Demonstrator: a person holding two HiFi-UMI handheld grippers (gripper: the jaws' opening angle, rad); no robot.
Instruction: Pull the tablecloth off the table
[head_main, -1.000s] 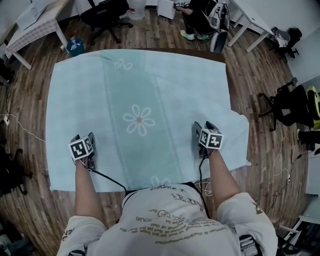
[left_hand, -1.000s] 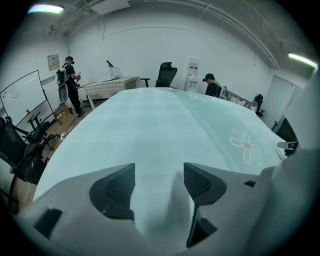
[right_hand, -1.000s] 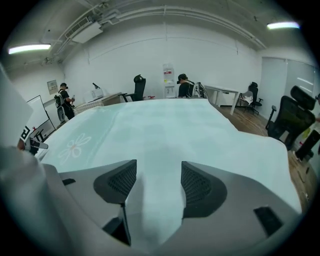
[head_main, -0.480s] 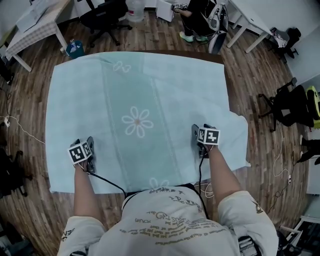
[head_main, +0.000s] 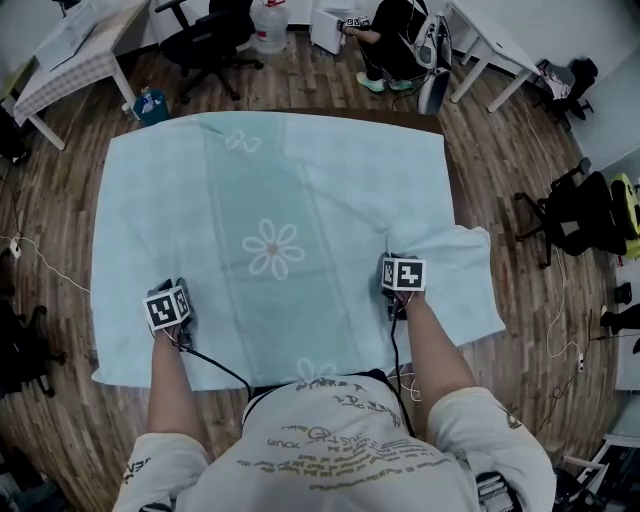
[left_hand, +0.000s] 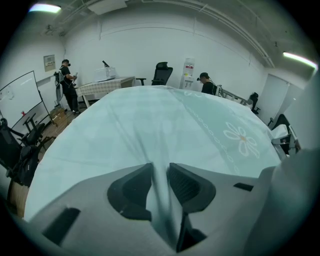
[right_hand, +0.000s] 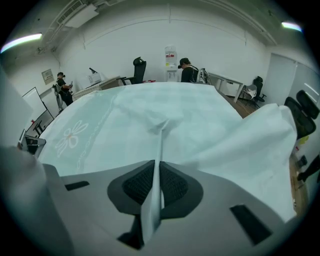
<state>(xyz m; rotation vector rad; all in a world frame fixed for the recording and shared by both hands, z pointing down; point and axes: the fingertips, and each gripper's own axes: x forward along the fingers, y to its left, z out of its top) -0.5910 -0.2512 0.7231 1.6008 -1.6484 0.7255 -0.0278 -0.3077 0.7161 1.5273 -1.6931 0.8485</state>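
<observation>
Pale-blue tablecloth (head_main: 300, 180) is clamped by just-closed left hand-held gripper (left_hand: 160, 172) and right hand-held gripper (right_hand: 156, 170).

Flat tablecloth (head_main: 270, 180) ahead; office chair (head_main: 575, 215) well off to right.

Cool, even light from ceiling strips (left_hand: 44, 7) — fisheye bend, dark vignette in gripper views.
</observation>
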